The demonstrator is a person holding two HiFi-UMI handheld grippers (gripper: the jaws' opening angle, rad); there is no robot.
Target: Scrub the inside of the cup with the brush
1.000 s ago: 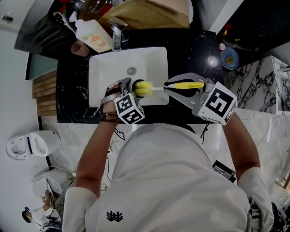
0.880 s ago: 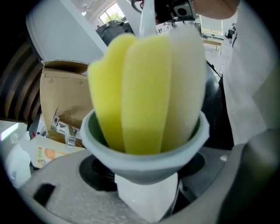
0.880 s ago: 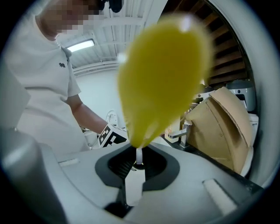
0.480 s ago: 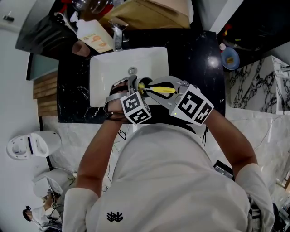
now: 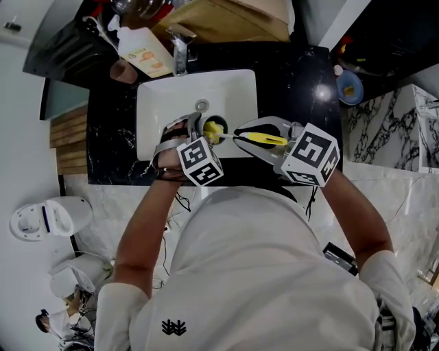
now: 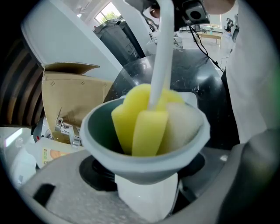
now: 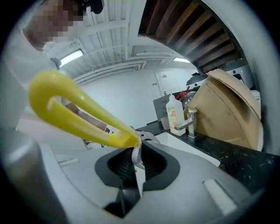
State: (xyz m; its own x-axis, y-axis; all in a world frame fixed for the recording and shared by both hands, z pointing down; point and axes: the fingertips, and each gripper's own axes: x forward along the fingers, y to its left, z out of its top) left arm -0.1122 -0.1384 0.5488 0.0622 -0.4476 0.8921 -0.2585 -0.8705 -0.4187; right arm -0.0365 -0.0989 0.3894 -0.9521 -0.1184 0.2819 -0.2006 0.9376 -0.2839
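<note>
Black stone counter (image 5: pixel 302 75) with pale veins surrounds a white rectangular sink (image 5: pixel 158 103) in the head view. A faucet (image 5: pixel 180 51), a soap bottle (image 5: pixel 140 51) and a cardboard box (image 5: pixel 219 20) stand behind the sink. My left gripper (image 5: pixel 197 131) holds the cup (image 5: pixel 206 125) over the basin. My right gripper (image 5: pixel 248 134) holds the brush (image 5: pixel 264 139), whose sponge head sits in the cup's mouth.

In the left gripper view, my jaws stand wide, clamped on the grey cup's white base. Yellow and white sponge fills the cup, and a white stem rises out of it.

In the right gripper view, my jaws are nearly closed, pinching the brush's thin white stem just below its yellow loop handle. Beyond are white walls (image 7: pixel 127 96), ceiling lights (image 7: pixel 70 57) and dark wooden slats (image 7: pixel 183 30) overhead.
</note>
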